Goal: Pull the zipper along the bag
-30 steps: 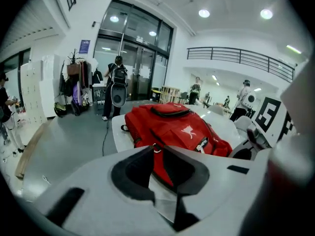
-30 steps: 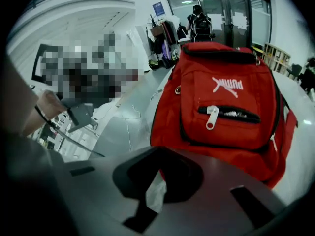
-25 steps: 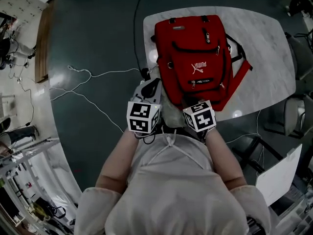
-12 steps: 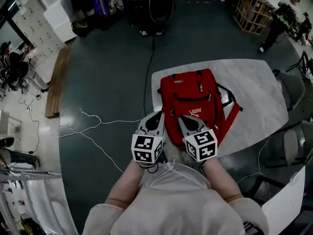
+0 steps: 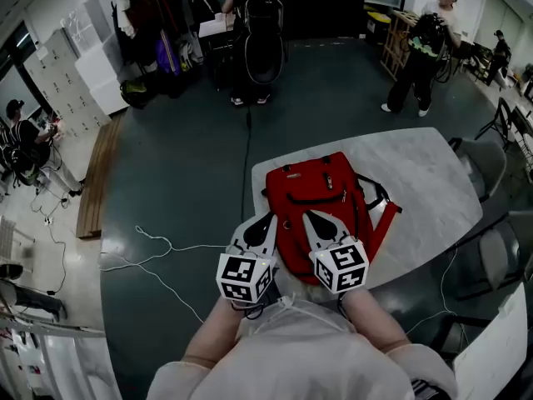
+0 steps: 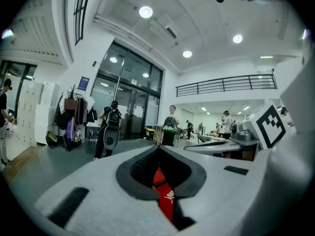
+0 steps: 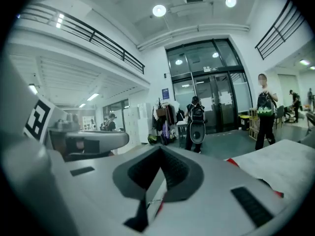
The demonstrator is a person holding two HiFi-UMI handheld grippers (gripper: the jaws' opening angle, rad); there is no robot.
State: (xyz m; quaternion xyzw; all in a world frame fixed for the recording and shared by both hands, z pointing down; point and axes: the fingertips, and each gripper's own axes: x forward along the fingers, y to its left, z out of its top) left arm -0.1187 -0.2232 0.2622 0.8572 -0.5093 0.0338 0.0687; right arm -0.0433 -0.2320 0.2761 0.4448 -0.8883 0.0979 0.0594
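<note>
Head view, bag: a red backpack (image 5: 321,207) lies flat on a pale marble table (image 5: 425,182), top end far, black-edged straps spilling off its right side
Head view, zipper: a dark curved zipper line (image 5: 317,199) crosses the bag's front; its pull is too small to make out
Head view, left gripper: the left gripper (image 5: 268,218) points far, its tip over the bag's near left edge; whether it touches the fabric cannot be told
Head view, right gripper: the right gripper (image 5: 309,216) lies just beside it, tip over the bag's near middle
Head view, floor: thin white cables (image 5: 158,248) trail over the dark floor left of the table
Left gripper view, jaws: the left gripper (image 6: 158,150) has its jaws pressed together with nothing between them; a strip of the red bag (image 6: 165,195) shows below, behind the pads
Left gripper view, neighbour: the other gripper's marker cube (image 6: 268,124) sits at the right
Right gripper view, jaws: the right gripper (image 7: 160,149) has its jaws together, pinching nothing
Right gripper view, surroundings: the table (image 7: 275,156) lies at the near right with a red edge of the bag (image 7: 230,162) on it
</note>
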